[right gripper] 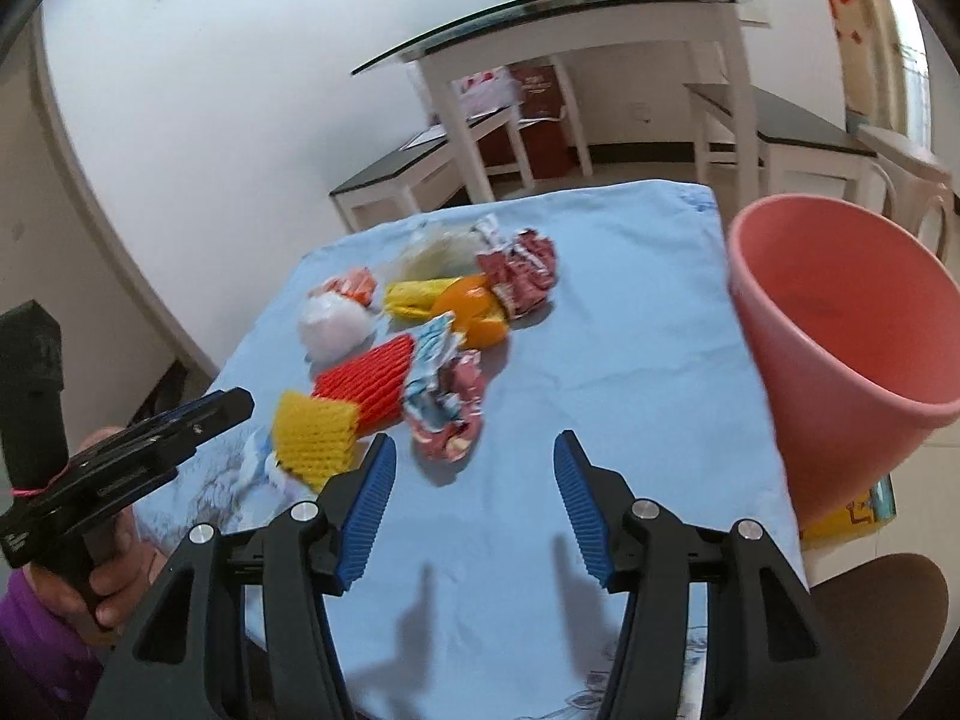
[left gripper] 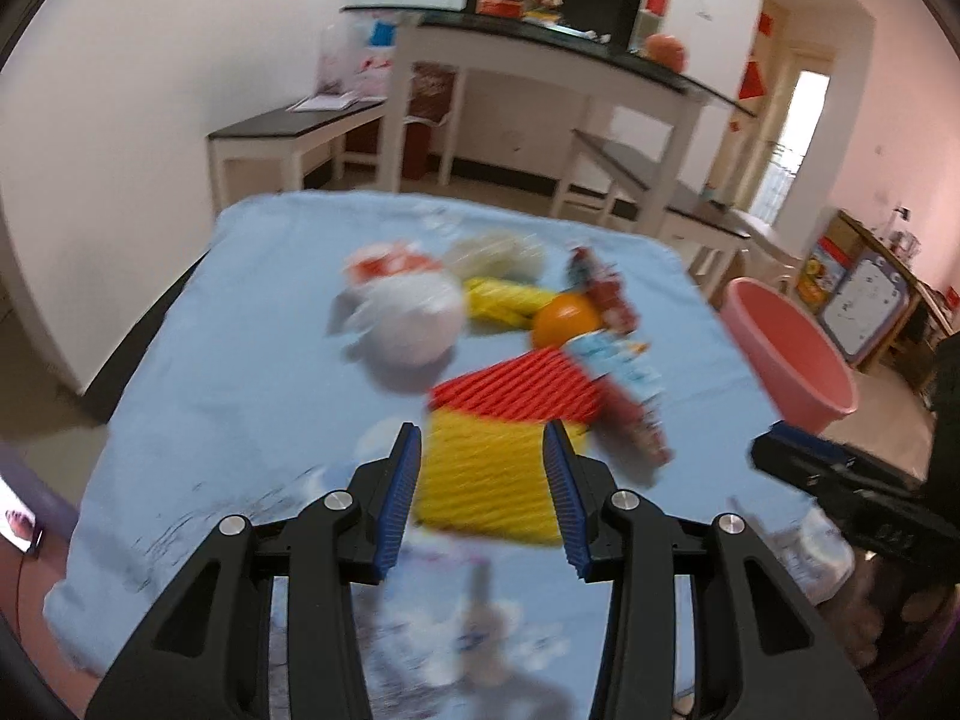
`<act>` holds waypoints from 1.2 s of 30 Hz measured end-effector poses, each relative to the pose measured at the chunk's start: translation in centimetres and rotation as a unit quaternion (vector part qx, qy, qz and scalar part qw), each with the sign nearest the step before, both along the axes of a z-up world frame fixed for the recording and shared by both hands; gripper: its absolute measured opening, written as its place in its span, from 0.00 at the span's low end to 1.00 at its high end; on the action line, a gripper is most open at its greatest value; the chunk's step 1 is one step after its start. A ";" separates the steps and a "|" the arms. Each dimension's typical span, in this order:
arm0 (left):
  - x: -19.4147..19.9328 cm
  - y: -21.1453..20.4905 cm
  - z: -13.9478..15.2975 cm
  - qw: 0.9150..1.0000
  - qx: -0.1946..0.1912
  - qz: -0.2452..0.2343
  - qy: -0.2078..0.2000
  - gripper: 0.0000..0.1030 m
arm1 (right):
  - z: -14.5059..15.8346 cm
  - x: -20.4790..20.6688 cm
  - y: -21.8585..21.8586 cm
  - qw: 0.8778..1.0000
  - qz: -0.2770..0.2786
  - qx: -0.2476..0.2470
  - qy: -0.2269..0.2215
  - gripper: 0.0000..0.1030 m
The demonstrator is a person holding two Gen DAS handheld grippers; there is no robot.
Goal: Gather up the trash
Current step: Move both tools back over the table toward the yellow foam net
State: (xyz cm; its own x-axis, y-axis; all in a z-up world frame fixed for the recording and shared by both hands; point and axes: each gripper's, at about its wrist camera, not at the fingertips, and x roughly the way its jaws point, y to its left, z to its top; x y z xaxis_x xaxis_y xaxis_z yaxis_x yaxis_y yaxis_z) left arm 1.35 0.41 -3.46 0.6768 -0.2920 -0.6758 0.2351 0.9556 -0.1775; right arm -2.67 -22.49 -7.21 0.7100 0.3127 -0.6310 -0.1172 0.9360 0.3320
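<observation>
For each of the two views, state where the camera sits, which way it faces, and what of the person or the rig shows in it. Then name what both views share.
Left wrist: on the left gripper, facing forward and down over the yellow foam net; right gripper at right.
Right wrist: on the right gripper, facing bare blue cloth; left gripper and hand at left.
Shared: trash pile, orange, pink bin.

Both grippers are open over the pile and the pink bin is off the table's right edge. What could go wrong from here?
1. The yellow foam net touches the red foam net; the left gripper may drag both.
2. The orange sits among wrappers and could roll if they are pulled.
3. The pink bin stands beyond the tablecloth edge; a short drop may miss.
</observation>
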 end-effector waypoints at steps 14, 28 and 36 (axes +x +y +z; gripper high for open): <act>2.2 1.5 -3.5 0.997 -0.037 -0.012 0.073 0.41 | 0.5 -1.1 0.4 0.999 -0.019 -0.014 -0.021 0.82; 3.0 0.4 -3.8 0.993 -0.041 -0.070 0.088 0.27 | -0.8 1.7 1.6 0.999 -0.011 -0.030 0.014 0.82; 1.8 0.7 -3.4 0.993 -0.044 -0.077 0.075 0.13 | -1.2 3.6 2.8 0.999 0.011 -0.045 0.027 0.82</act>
State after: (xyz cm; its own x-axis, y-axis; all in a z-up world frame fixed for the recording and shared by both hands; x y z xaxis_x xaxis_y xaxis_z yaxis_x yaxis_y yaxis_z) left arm 3.12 1.16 -6.82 0.5124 -0.4473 -0.7331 0.3423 0.8893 -0.3033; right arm 0.97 -19.65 -8.36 0.6671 0.2682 -0.6950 -0.1223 0.9597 0.2530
